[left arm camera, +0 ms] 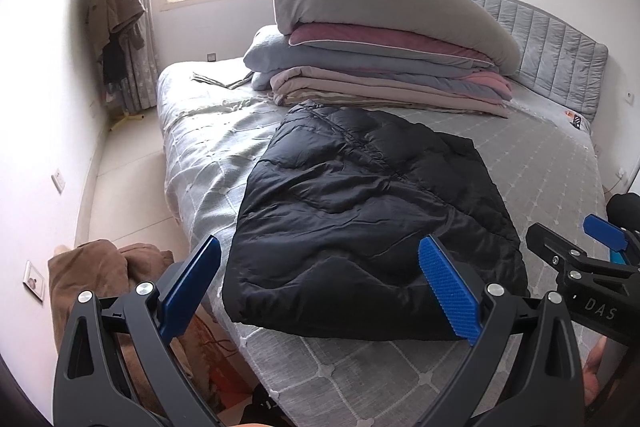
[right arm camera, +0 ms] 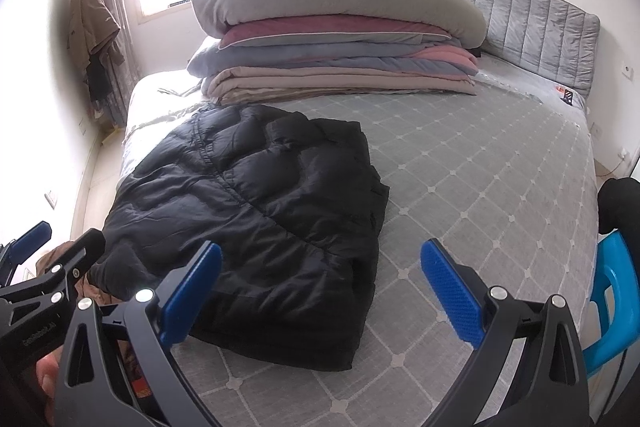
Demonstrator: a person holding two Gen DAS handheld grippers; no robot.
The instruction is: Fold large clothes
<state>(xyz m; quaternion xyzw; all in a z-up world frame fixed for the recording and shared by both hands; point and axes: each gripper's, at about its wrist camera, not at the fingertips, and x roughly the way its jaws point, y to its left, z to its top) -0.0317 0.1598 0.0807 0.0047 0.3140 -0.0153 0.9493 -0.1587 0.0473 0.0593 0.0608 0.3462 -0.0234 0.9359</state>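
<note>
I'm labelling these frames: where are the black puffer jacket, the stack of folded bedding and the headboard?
black puffer jacket (left arm camera: 372, 223), left wrist view, middle of its quilted top.
stack of folded bedding (right arm camera: 340, 67), right wrist view, middle layers.
headboard (right arm camera: 536, 27), right wrist view, padded front.

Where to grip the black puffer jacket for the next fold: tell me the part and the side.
Grip the black puffer jacket by its near hem corners, coming from the foot of the bed. It lies flat and partly folded, and that edge faces both open hand-held grippers: left, right.
</note>
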